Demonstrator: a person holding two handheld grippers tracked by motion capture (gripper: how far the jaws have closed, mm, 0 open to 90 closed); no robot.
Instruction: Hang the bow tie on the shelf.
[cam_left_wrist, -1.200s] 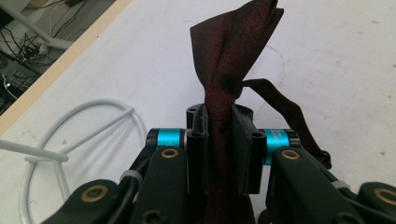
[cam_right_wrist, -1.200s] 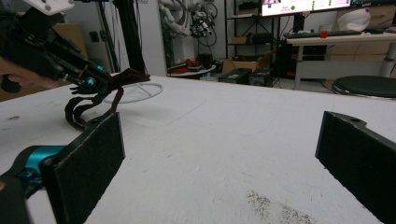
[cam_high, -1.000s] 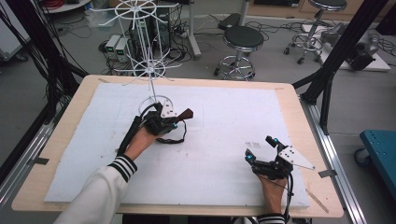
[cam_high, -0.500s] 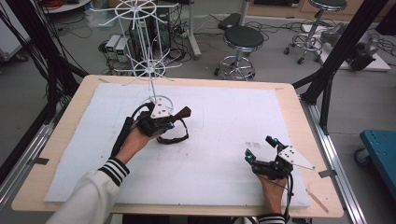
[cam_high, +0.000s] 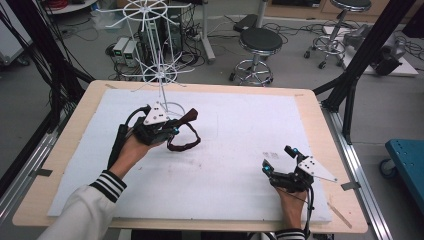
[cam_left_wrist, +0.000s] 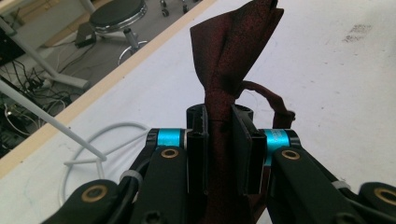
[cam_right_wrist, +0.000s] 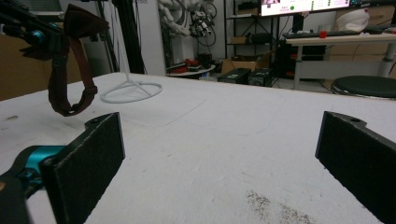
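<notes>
Left hand-held gripper (cam_left_wrist: 219, 140) clamped on dark red tie (cam_left_wrist: 233, 56); right hand-held gripper (cam_right_wrist: 224, 163) wide open.

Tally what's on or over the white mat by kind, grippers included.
Grippers: 2, left gripper and right gripper
Dark red bow ties: 1, bow tie
White wire racks: 1, rack
Total: 4
</notes>
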